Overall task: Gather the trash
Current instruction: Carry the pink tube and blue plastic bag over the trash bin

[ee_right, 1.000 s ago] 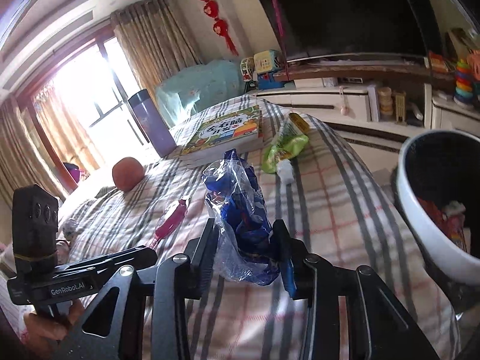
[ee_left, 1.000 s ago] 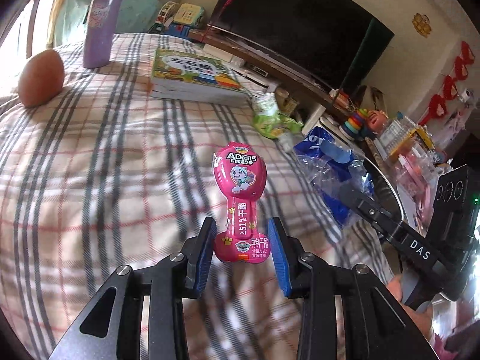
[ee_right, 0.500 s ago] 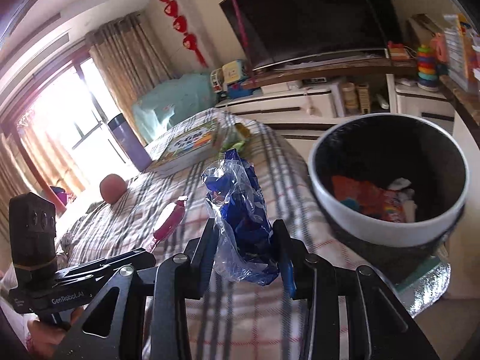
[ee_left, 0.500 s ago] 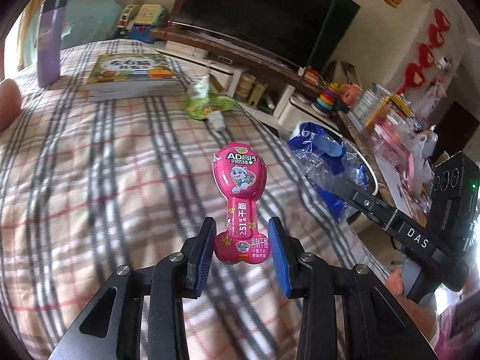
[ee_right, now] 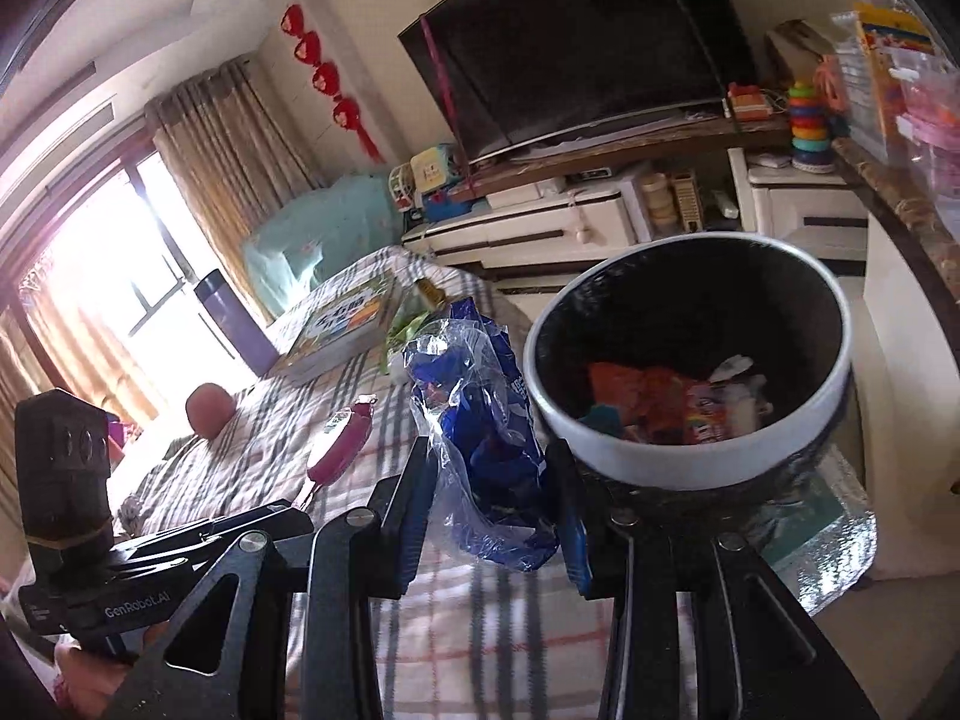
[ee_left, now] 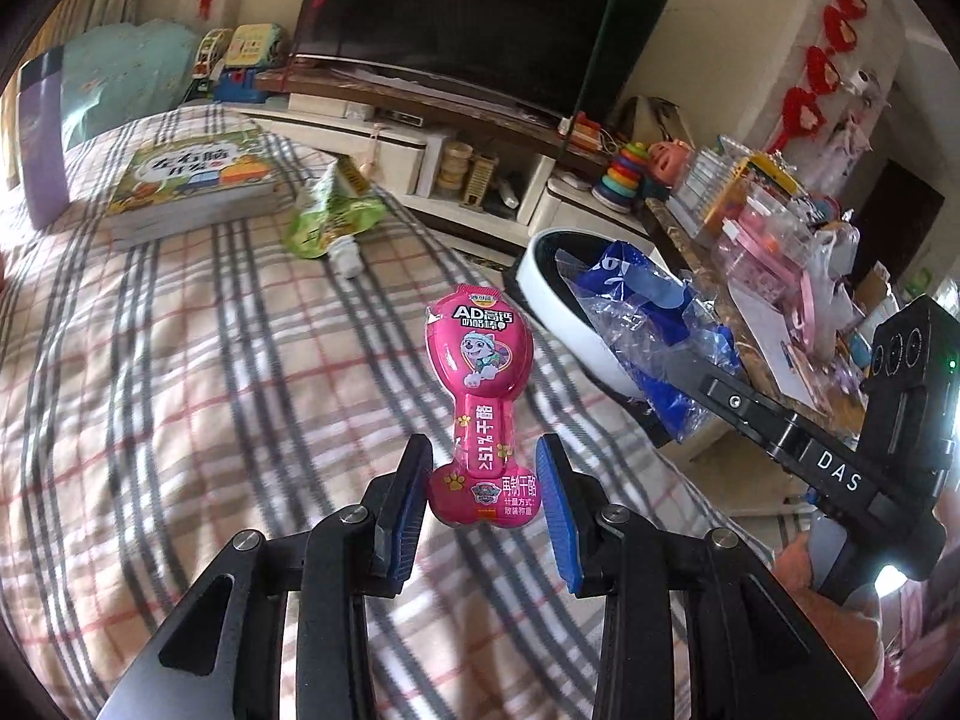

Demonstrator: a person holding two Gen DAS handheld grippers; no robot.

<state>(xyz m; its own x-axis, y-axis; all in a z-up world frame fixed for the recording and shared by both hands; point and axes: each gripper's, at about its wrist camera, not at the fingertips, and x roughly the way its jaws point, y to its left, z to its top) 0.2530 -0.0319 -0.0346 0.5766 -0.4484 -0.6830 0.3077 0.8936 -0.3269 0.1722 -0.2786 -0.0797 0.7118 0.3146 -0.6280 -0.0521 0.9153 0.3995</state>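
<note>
While its two blue-padded fingers press the bone-shaped base of a pink snack packet (ee_left: 480,408), the left gripper (ee_left: 485,492) holds that packet upright at the lower centre of the left wrist view, above a plaid bedspread (ee_left: 180,396). Gripped the same way at the lower centre of the right wrist view, a crumpled blue and clear plastic wrapper (ee_right: 486,432) sits clamped between the pads of the right gripper (ee_right: 495,516). Just to the right of the wrapper in that frame stands a white-rimmed trash bin (ee_right: 690,462) with a dark interior, where orange and multicoloured scraps lie at the bottom. The wrapper is beside the bin's rim, not over the opening. From the left wrist view the wrapper hangs in front of the bin's white rim at right of centre. Toward the upper left of that frame a green pouch (ee_left: 327,219) lies on the bedspread beside a children's book (ee_left: 198,180), with a purple bottle (ee_left: 39,144) at the far left edge. A dark television (ee_left: 480,24) fills the top centre.
</note>
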